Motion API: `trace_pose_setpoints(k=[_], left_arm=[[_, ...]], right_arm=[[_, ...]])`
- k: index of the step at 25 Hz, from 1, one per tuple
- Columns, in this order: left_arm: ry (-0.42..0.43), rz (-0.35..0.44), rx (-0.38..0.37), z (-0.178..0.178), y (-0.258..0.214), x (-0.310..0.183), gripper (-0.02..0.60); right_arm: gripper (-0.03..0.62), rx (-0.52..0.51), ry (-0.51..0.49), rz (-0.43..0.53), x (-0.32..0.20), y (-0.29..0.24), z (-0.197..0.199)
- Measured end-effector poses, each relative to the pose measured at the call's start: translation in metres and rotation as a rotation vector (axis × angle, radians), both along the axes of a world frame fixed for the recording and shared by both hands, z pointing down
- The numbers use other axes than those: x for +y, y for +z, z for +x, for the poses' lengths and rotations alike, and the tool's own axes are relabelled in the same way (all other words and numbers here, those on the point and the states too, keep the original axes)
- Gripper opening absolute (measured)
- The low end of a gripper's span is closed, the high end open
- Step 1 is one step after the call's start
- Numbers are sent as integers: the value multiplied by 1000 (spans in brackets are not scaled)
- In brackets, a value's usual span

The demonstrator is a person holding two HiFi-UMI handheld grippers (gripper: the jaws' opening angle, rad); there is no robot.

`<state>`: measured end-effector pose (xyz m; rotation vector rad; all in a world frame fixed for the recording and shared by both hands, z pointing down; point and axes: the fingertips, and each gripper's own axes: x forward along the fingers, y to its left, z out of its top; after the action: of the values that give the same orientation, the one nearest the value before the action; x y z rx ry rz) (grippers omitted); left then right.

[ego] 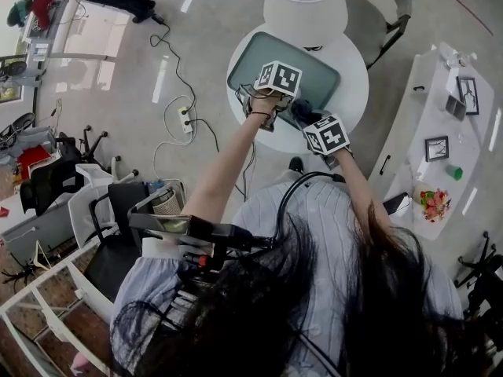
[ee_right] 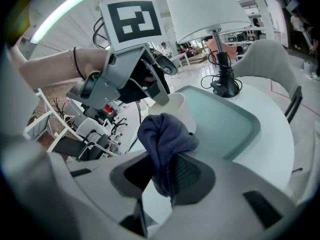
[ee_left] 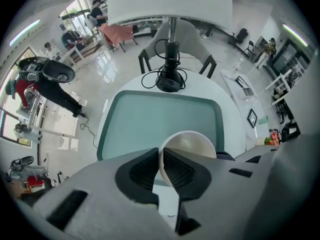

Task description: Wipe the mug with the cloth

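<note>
A white mug [ee_left: 191,145] is held over the teal tray [ee_left: 150,121], its rim pinched between the jaws of my left gripper [ee_left: 161,171]. In the right gripper view the same mug [ee_right: 176,109] hangs from the left gripper [ee_right: 150,91], above the tray's near corner. My right gripper [ee_right: 162,176] is shut on a bunched dark blue cloth [ee_right: 164,139], whose top touches the mug's side. In the head view both grippers, left [ego: 275,93] and right [ego: 318,128], meet over the tray [ego: 314,73]; the mug is hidden there.
The tray lies on a round white table [ego: 354,77]. A white-shaded lamp [ego: 305,6] stands at the table's far side, its black base [ee_left: 170,81] and coiled cable just beyond the tray. A white chair [ee_right: 280,59] is behind the table.
</note>
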<state>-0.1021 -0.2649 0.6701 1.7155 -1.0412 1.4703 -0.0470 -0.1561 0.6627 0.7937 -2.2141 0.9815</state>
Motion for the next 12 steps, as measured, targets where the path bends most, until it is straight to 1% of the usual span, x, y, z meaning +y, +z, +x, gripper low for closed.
trace_pose_setpoints(k=[2, 5, 10, 12], left_arm=[[-25, 1, 9, -1, 1, 2, 43], [-39, 12, 15, 0, 0, 4, 43], [-7, 55, 0, 1, 1, 3, 43], [6, 79, 6, 3, 0, 3, 43]], right_arm=[[98, -1, -16, 1, 4, 1, -3], [98, 4, -34, 4, 9, 1, -6], [98, 4, -32, 5, 8, 1, -3], [98, 4, -24, 5, 6, 2, 0]])
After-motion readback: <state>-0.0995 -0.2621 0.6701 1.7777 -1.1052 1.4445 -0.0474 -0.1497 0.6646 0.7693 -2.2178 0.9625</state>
